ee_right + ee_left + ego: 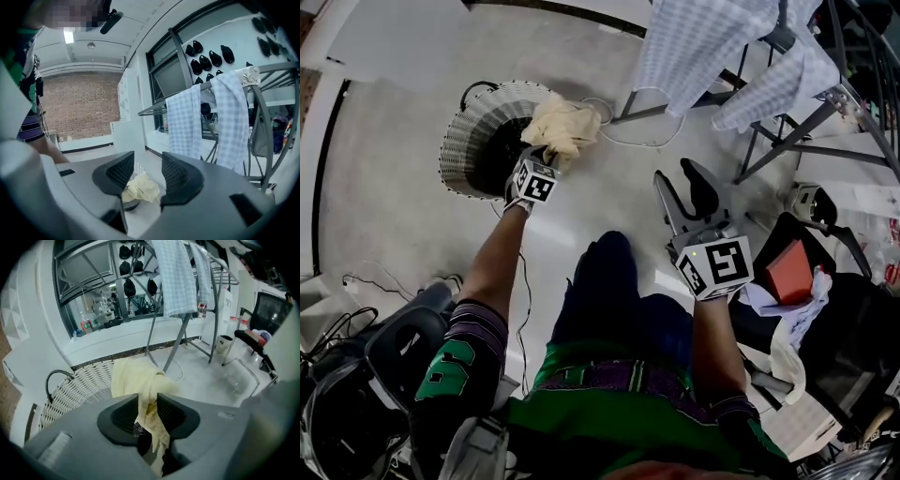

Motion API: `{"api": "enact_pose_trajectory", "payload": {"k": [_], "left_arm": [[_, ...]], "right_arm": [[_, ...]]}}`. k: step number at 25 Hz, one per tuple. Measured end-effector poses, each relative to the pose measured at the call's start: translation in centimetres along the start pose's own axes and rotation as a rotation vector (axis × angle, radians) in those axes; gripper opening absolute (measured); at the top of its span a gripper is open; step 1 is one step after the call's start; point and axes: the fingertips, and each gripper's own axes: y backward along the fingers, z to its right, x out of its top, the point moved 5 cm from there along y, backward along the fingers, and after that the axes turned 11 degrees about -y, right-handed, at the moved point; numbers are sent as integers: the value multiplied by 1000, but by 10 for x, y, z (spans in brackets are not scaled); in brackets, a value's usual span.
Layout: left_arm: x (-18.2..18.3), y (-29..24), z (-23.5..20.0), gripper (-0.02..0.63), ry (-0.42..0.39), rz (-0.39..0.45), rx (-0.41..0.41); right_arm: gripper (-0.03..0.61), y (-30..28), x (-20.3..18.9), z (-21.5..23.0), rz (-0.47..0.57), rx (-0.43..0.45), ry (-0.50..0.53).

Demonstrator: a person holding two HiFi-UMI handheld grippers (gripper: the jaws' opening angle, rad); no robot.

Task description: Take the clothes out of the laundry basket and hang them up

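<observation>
Left gripper (546, 157) low over the basket (464, 141), at its right rim. In the left gripper view the jaws of this gripper (147, 399) pinch a pale yellow cloth (136, 378); the cloth fills the narrow gap between the pads and trails down behind them.

Cloth (562, 127) lies bunched over the basket's rim, part inside, part spilling toward the rack (787, 141). Basket wall (75, 390) white weave, dark handle at its far left edge.

Right gripper (682, 192) is well apart from the basket, above open floor in front of the person's knee. Jaws spread, nothing between them; through the gap of this gripper (147, 166) the cloth (140, 187) shows far off on the floor.

Room: bare floor on the left of the basket and between basket and person. A thin cable (637, 136) loops on the floor between basket and rack leg. Rack legs splay toward the basket. Two checked cloths (703, 47) hang on the rack's rails, their lower edges clear of the floor. A chair (825, 309) with clutter crowds the right side, close to the right gripper.
</observation>
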Motion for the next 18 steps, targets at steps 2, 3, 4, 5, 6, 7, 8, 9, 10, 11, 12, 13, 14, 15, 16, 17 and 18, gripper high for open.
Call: {"api": "enact_pose_trajectory", "payload": {"k": [2,3,4,5,6,7,8,9,10,11,12,13,14,15,16,17,18], "left_arm": [[3,-8,-3,130,-12,-21,15],[6,-10,-4,130,-7,-27,21],[7,-13,-4,130,2,-35,23],[7,-14,-3,127,9,-45,19],[7,-16,-1,115,12,-56,12],[5,-17,1,96,13,-67,6],[4,-17,2,78,14,-76,4],[4,-17,2,48,16,-82,6],[4,-16,1,31,22,-83,11],[5,-13,0,26,32,-78,15],[7,-9,0,23,42,-70,17],[11,-3,0,23,48,-59,17],[15,4,0,21,46,-49,16],[20,11,-1,21,40,-41,14],[26,19,-3,21,33,-35,13],[31,27,-5,21,32,-31,12],[35,37,-8,21,37,-27,12]], "right_arm": [[184,0,-7,2,-3,1,-4],[184,0,-9,3,-7,0,-5],[184,0,-11,4,-9,1,-6],[184,0,-13,4,-11,1,-9],[184,0,-13,4,-13,0,-12],[184,1,-13,4,-15,-1,-16],[184,2,-12,4,-17,-4,-19],[184,3,-10,4,-19,-8,-21],[184,4,-8,3,-22,-12,-23],[184,5,-5,3,-24,-13,-23],[184,7,-1,2,-25,-13,-23],[184,9,3,0,-27,-13,-23],[184,11,8,-2,-28,-14,-24],[184,14,14,-4,-28,-16,-26],[184,16,21,-6,-29,-19,-30],[184,19,29,-9,-29,-23,-34],[184,22,38,-13,-31,-26,-37]]}}
